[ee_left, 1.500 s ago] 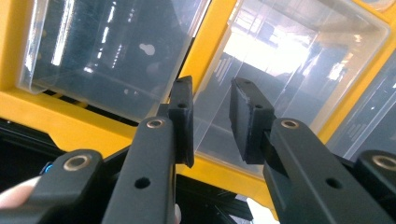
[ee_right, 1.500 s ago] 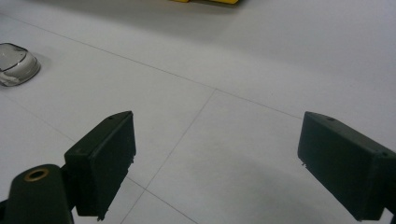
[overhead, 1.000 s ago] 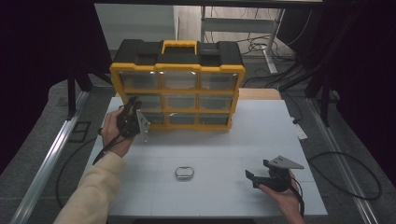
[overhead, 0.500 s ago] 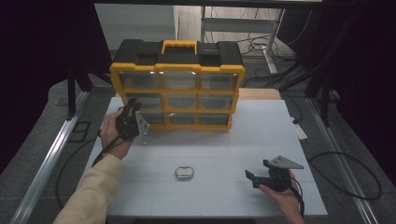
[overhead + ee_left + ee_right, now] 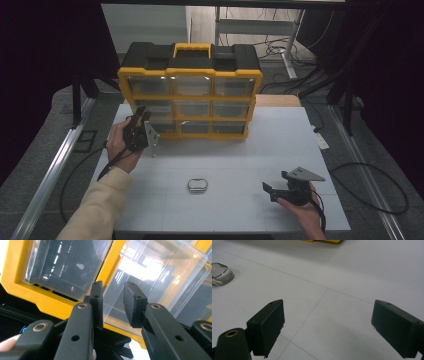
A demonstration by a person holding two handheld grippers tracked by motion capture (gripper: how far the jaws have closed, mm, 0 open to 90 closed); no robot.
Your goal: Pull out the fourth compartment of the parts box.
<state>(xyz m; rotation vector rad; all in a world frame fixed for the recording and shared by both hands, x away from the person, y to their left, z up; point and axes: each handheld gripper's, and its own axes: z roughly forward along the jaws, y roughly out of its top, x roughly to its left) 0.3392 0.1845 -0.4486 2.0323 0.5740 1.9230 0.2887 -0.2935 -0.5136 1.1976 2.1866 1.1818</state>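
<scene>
Drawer (image 5: 140, 282) of the yellow organizer (image 5: 190, 102), seemingly ajar, is framed untouched by the narrowed left gripper (image 5: 113, 305); nothing has shifted.

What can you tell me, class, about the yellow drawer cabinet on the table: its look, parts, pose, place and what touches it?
The drawer cabinet stands upright at the far middle of the white table. Its frame is yellow plastic; the top is black with a yellow carry handle. Three rows of three clear drawers fill the front. The left gripper is at its lower left; one clear drawer's edge passes between the jaws, and contact is unclear.
</scene>
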